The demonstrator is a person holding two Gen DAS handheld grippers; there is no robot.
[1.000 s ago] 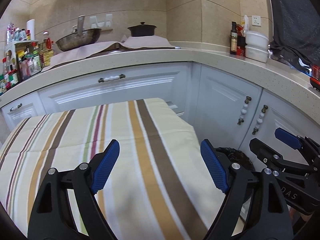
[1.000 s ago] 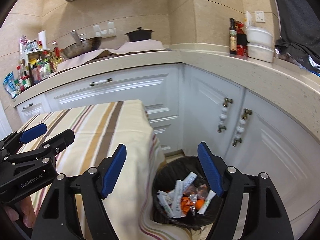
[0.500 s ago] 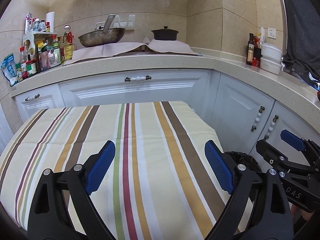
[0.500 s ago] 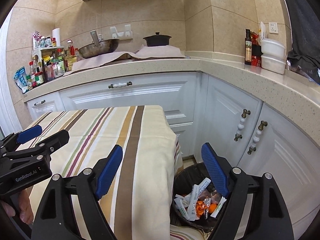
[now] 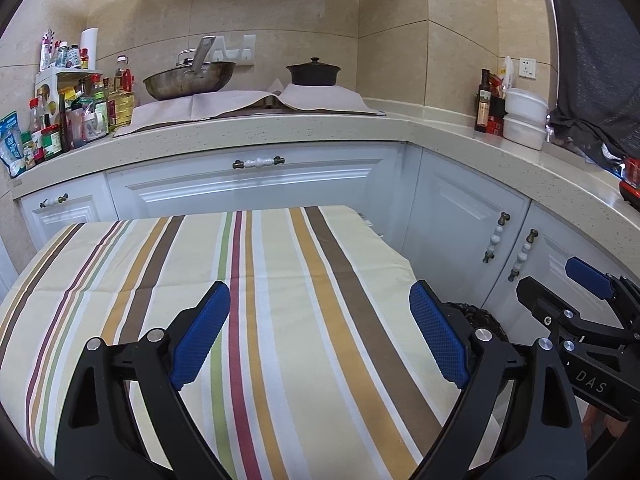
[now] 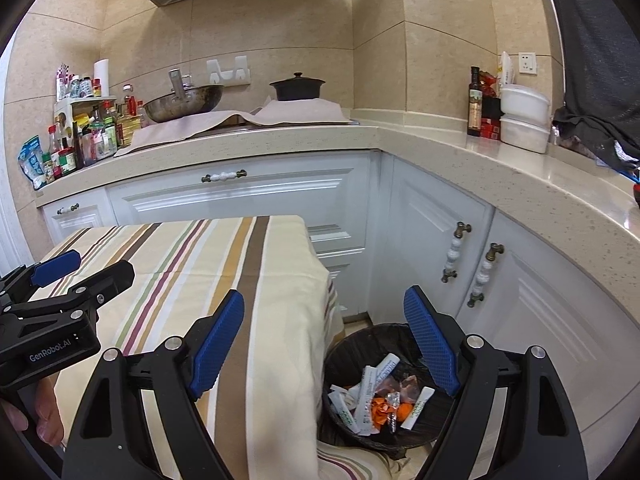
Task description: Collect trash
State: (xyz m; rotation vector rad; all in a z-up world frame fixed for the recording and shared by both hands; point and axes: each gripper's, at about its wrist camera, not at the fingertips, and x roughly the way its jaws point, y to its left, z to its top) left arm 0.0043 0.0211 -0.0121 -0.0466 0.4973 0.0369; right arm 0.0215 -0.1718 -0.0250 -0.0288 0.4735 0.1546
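Note:
A black-lined trash bin [image 6: 362,334] stands on the floor between the table corner and the white cabinets. Several white and orange wrappers [image 6: 376,396] lie inside it. My right gripper [image 6: 324,300] hangs open above the table's right edge and the bin, with nothing between its blue pads. My left gripper [image 5: 318,300] is open over the striped tablecloth [image 5: 280,264], also holding nothing. No loose trash shows on the cloth. The left wrist view catches only the bin's rim [image 5: 482,318], behind the right finger. Each gripper also shows at the edge of the other's view.
An L-shaped counter [image 5: 280,130] runs behind and to the right, above white cabinets [image 6: 248,204]. On it are a wok [image 5: 188,80], a black pot [image 5: 314,74], bottles [image 5: 72,116], white containers [image 5: 524,120] and a dark cloth [image 5: 592,80]. A hand [image 6: 40,416] holds the left gripper.
Both grippers have drawn back and a little up, so more of the tablecloth and counter shows. Both pairs of jaws stand slightly wider. The bin has slid toward the right view's lower right.

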